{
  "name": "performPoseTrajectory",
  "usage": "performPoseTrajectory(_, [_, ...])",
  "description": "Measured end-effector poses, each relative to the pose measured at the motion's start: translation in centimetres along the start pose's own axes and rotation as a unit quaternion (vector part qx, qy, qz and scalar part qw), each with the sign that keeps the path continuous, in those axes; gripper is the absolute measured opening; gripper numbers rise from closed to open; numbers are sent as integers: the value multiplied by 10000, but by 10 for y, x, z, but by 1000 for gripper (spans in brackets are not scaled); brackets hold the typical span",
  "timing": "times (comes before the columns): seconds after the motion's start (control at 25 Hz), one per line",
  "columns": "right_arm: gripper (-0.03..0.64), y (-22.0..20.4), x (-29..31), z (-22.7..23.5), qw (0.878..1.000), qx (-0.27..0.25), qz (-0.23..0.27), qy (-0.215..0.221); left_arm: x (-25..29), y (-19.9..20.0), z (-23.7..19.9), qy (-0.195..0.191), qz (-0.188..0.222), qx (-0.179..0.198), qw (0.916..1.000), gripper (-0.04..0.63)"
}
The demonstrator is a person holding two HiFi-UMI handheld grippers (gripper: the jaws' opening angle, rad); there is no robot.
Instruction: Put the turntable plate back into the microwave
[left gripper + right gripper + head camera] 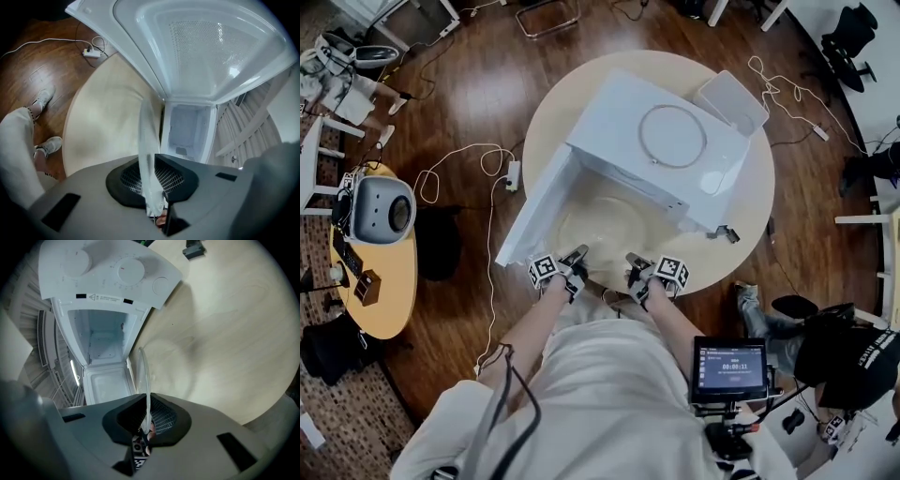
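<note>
Both grippers are on the turntable plate, one on each side of its near rim.

Left gripper: jaws closed to a narrow gap, pads on the glass edge. In the left gripper view the rim runs straight up between them.

Right gripper: jaws nearly together, clamped on the thin rim. The right gripper view shows the same thing, glass edge-on between the pads.

The plate is not in yet. It sits in front of the microwave opening, over the near part of the round counter, between my grippers and the cavity. I can't tell whether its underside touches the counter.

The microwave door is swung wide open on my left, just beside the left gripper. In both gripper views the cavity is straight ahead, its floor bare white.

The control panel with two dials is on the right of the opening.

A thin ring lies flat on top of the microwave. A small black part lies on the counter by the microwave's front right corner, apart from the plate.
</note>
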State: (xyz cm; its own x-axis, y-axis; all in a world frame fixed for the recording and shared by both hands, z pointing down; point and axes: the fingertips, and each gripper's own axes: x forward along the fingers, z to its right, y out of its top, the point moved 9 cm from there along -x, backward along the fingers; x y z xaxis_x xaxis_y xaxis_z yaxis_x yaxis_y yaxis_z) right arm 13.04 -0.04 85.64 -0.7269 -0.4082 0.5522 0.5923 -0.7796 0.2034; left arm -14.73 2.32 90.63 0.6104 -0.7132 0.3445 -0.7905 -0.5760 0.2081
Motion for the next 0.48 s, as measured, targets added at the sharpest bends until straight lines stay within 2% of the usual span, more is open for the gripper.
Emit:
performPoseTrajectory(0.32, [31,7,-7,6,9981,555,-53,278,5,-4,25,-422,107,-58,9990,40])
performPoseTrajectory(0.48, [31,12,-9,8,9949,872,-180,474,8,-3,34,-396,110,27,9992,40])
